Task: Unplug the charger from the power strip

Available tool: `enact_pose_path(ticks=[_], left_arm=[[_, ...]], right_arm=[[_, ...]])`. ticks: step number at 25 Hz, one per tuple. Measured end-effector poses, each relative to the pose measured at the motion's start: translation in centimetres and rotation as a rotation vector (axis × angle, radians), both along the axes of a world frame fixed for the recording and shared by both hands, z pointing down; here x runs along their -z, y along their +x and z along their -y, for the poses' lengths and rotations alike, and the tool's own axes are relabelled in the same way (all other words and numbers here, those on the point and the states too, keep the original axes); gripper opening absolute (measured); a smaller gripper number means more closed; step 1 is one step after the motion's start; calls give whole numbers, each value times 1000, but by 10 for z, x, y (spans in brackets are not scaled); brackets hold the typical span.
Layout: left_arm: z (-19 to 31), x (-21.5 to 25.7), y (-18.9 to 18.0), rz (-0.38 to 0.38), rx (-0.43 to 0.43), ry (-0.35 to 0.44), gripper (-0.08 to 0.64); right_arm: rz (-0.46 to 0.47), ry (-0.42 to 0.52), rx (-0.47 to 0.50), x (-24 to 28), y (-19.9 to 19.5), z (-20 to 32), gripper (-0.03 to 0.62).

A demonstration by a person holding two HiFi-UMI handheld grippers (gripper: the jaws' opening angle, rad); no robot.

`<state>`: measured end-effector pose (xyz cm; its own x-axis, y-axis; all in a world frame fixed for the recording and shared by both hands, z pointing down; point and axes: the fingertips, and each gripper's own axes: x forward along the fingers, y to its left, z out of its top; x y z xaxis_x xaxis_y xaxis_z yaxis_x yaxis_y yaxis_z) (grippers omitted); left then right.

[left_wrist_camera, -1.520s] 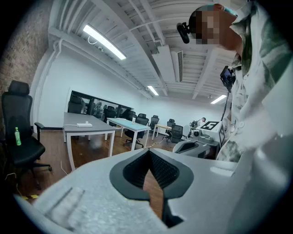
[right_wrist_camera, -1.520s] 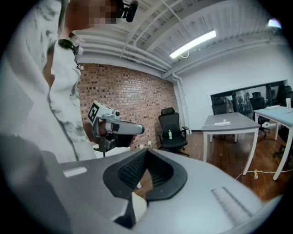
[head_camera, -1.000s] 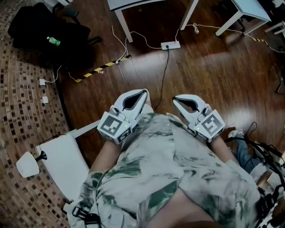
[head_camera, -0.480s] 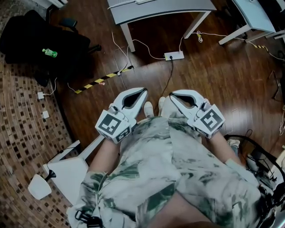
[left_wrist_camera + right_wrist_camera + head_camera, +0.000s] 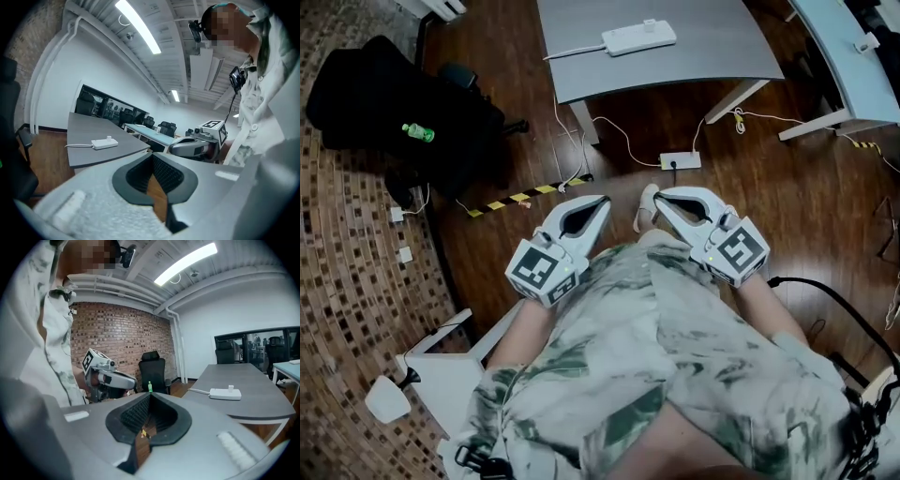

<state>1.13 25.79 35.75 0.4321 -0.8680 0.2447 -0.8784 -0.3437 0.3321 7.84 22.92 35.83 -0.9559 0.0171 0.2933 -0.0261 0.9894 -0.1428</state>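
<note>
A white power strip (image 5: 637, 37) lies on the grey table (image 5: 694, 66) at the top of the head view, with a small white charger (image 5: 650, 22) standing in it and a white cable running off to the left. Both grippers are held in front of the person's chest, well short of the table. My left gripper (image 5: 602, 200) is shut on nothing, and so is my right gripper (image 5: 661, 197). The left gripper view has its jaws (image 5: 152, 154) closed below the power strip (image 5: 104, 143). The right gripper view shows the power strip (image 5: 225, 393) beyond its closed jaws (image 5: 150, 394).
A second power strip (image 5: 681, 160) lies on the wooden floor under the table with cables around it. A black office chair (image 5: 394, 103) holding a green bottle (image 5: 418, 132) stands at the left. Yellow-black tape (image 5: 530, 193) crosses the floor. A white stool (image 5: 441, 375) is at the lower left, another table (image 5: 853, 56) at the right.
The person has walked toward the grey table with both shut grippers held out. The table top and its power strip have come into the head view.
</note>
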Motion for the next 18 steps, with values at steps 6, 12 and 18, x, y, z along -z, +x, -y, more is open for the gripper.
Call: enact_pose_path(ticks=[6, 12, 18], left_arm=[[84, 11, -14, 77, -26, -38, 2], [159, -2, -19, 115, -53, -72, 2], [214, -16, -32, 160, -128, -91, 3]], right_arm=[[-16, -16, 22, 0, -23, 86, 6], [-45, -25, -9, -25, -18, 154, 6], [-53, -53, -103, -43, -19, 206, 6]])
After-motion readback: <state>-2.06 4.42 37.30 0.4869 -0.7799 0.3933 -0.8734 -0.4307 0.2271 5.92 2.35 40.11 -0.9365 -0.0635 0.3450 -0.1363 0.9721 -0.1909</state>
